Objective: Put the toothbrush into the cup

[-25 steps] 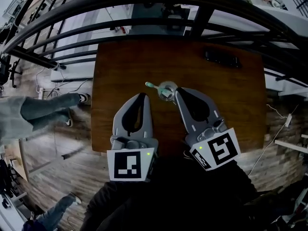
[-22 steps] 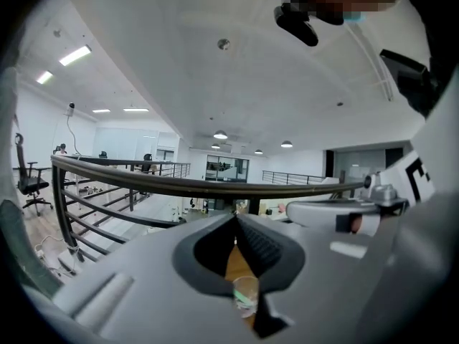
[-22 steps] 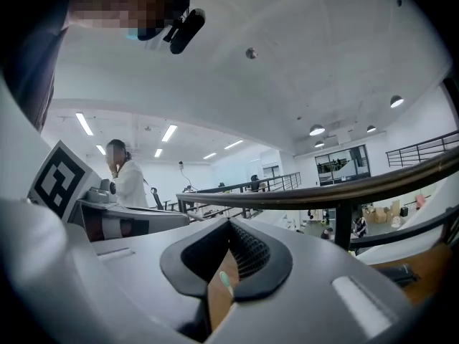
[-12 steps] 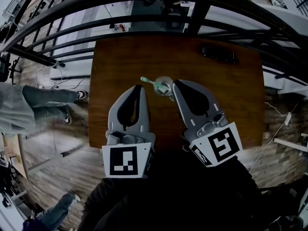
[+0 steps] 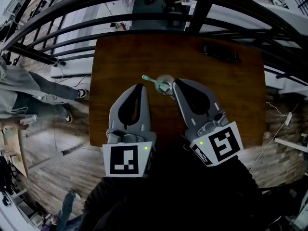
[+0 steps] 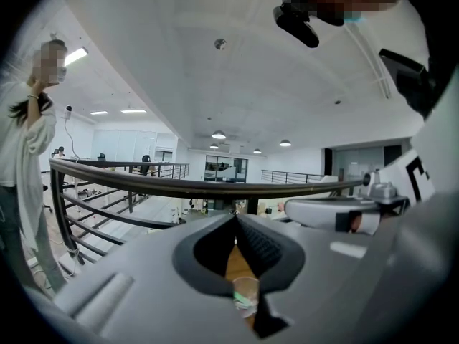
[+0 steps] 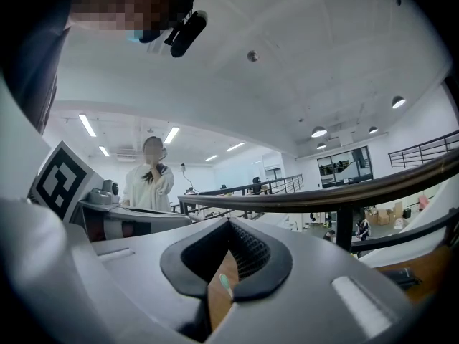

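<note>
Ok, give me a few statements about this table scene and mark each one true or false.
1. The cup is clear. True.
2. The toothbrush lies far from the cup. False: its shaft crosses the cup's mouth, with the green head poking past the rim.
3. Both grippers stand wide open. False: the left gripper and the right gripper each have their jaws together.
4. A dark flat object lies on the table, apart from the cup. True.

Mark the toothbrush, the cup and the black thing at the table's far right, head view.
toothbrush (image 5: 150, 80), head view, on the shaft just behind the bristle end.
cup (image 5: 168, 79), head view, on the far side of its clear rim.
black object (image 5: 221, 54), head view, on its middle.
</note>
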`<state>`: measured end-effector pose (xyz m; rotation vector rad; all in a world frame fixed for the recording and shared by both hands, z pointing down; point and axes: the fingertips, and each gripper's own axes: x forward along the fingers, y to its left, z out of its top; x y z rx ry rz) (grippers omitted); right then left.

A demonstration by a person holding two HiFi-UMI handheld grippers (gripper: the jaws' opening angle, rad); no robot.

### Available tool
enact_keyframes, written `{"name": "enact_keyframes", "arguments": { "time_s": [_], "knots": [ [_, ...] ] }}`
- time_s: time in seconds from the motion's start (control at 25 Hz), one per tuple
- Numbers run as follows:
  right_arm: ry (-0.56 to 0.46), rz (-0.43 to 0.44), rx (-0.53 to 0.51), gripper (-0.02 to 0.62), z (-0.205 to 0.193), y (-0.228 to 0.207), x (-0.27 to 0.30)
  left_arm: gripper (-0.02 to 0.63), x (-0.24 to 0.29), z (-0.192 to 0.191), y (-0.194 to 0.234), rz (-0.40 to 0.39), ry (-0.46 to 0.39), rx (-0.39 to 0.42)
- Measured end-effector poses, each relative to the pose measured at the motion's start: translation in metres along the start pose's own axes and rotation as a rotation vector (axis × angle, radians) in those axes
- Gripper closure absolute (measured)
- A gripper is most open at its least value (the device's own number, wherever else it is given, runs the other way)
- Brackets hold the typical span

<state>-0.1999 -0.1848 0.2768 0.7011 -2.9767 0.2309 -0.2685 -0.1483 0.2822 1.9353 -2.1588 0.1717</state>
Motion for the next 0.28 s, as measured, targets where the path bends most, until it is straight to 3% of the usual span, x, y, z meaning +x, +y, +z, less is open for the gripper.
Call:
{"name": "enact_keyframes", "arguments": {
  "time_s": [0.28],
  "knots": [
    [0.004, 0.0, -0.003, 0.597, -0.0035, 0.0009, 0.0023, 0.598, 0.0006, -0.0036, 0.0017, -0.002, 0.001, -0.004]
  ]
}}
